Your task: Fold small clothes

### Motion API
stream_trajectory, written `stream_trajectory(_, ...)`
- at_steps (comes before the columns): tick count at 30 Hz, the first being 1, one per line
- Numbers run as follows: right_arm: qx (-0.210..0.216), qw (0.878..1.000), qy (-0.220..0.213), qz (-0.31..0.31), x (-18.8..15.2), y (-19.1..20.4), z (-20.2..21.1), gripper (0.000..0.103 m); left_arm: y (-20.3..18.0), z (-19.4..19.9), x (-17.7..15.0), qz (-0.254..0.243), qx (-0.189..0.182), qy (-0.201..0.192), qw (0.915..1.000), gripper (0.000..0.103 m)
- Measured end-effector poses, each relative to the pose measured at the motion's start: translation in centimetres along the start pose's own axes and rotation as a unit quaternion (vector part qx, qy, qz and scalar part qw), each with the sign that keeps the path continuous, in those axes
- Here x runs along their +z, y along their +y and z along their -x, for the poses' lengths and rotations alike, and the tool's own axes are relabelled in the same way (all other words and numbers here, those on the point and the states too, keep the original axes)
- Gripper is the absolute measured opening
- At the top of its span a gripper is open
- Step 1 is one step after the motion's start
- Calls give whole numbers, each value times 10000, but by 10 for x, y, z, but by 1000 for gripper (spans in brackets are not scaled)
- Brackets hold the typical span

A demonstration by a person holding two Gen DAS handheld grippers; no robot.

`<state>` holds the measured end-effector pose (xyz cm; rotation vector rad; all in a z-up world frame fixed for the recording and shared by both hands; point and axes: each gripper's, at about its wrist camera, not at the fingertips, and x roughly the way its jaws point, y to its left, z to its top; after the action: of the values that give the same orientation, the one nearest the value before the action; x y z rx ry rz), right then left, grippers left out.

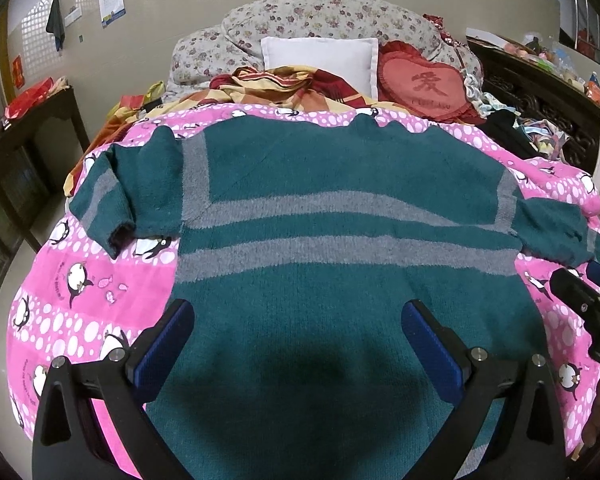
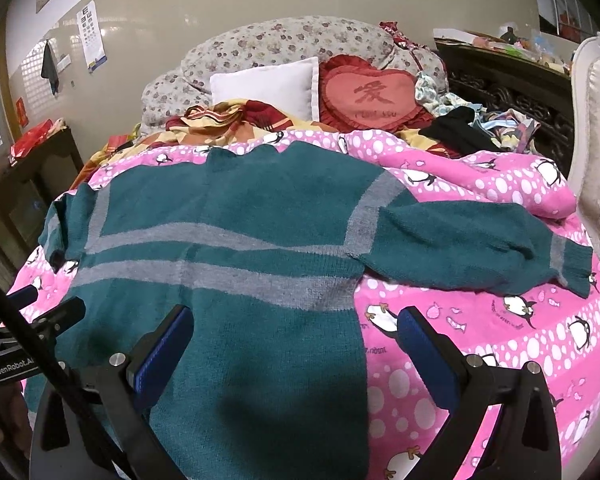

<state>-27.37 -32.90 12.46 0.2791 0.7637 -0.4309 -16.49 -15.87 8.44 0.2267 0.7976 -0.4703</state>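
The teal sweater point(image 1: 340, 184)'s hem runs out of the left wrist view at the bottom edge, hidden behind the left tool point(image 1: 296, 320)'s dark frame; its right cuff is cut short there by the right tool point(image 1: 580, 288), of which only a dark corner shows at the picture's right side. In the right wrist view the sweater's left sleeve point(image 2: 56, 232) lies bunched so its cuff cannot be made out; the eye chart point(image 2: 91, 36) on the wall is too small to read; the clutter on the dark counter point(image 2: 512, 76) is too blurred to name.
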Motion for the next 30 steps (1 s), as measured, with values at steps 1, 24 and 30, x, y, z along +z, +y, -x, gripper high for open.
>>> stream_trajectory(1, -18, 10000, 4, 13, 0, 0, 0, 103, 0, 0, 0, 1, -9, 4, 10000, 103)
stream_trajectory(24, -67, 9999, 98, -87, 0, -7, -9, 103, -8, -14, 1, -31, 26, 66, 10000, 103)
stream_trajectory(30, -99, 9998, 137, -90, -1, -7, -13, 103, -6, -19, 1, -16, 7, 101, 9999, 103)
